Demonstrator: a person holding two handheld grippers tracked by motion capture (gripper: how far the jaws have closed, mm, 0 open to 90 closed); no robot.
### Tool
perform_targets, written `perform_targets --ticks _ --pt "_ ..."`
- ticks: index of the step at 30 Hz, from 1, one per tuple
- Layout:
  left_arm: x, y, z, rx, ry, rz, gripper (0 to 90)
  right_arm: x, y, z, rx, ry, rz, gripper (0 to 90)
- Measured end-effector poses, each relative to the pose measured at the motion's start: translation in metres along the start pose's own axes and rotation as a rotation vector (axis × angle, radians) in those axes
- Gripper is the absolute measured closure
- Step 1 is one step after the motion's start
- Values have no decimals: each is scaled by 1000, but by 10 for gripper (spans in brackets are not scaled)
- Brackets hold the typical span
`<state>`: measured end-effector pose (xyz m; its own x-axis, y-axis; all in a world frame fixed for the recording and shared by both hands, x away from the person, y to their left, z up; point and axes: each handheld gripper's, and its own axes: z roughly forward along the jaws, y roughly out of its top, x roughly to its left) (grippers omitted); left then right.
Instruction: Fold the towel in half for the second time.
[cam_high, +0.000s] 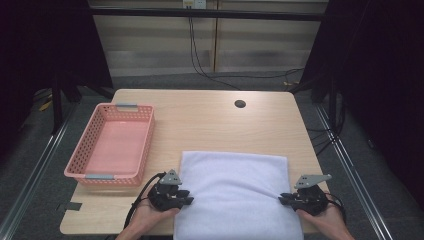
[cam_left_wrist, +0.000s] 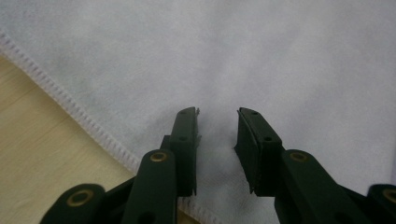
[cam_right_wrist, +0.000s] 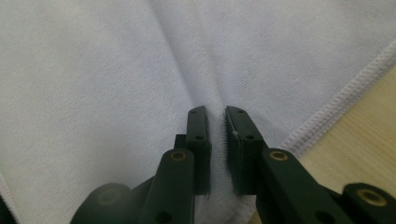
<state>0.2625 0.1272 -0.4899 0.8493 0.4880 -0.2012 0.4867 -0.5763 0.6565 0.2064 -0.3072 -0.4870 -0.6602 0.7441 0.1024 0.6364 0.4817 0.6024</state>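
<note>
We see one wooden table (cam_high: 210, 125) on grey floor, dark curtains around. One towel (cam_high: 235, 195) lies lower centre; one pink basket (cam_high: 111, 145) left. Our left gripper (cam_left_wrist: 218, 116) stands narrowly parted over cloth; our right gripper (cam_right_wrist: 216, 116) pinches a towel fold.

White towel (cam_high: 235, 192) with stitched hem, pink lattice-walled basket (cam_high: 111, 145), pale wood-grain table (cam_high: 210, 120), black grippers

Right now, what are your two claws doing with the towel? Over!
Left gripper open, jaws astride the towel near its left edge. Right gripper pinching a towel fold at the right edge. Pink basket sits apart, nothing blocking.
</note>
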Motion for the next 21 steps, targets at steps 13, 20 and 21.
perform_targets --ticks 13,20,21 --pt "71 57 8 -176 118 -90 599 -69 55 6 -180 -127 80 616" --pt "96 65 22 -187 167 -137 536 -100 77 31 -189 -114 106 510" --pt "99 64 24 -180 181 -154 515 -103 76 33 -181 -109 115 502"
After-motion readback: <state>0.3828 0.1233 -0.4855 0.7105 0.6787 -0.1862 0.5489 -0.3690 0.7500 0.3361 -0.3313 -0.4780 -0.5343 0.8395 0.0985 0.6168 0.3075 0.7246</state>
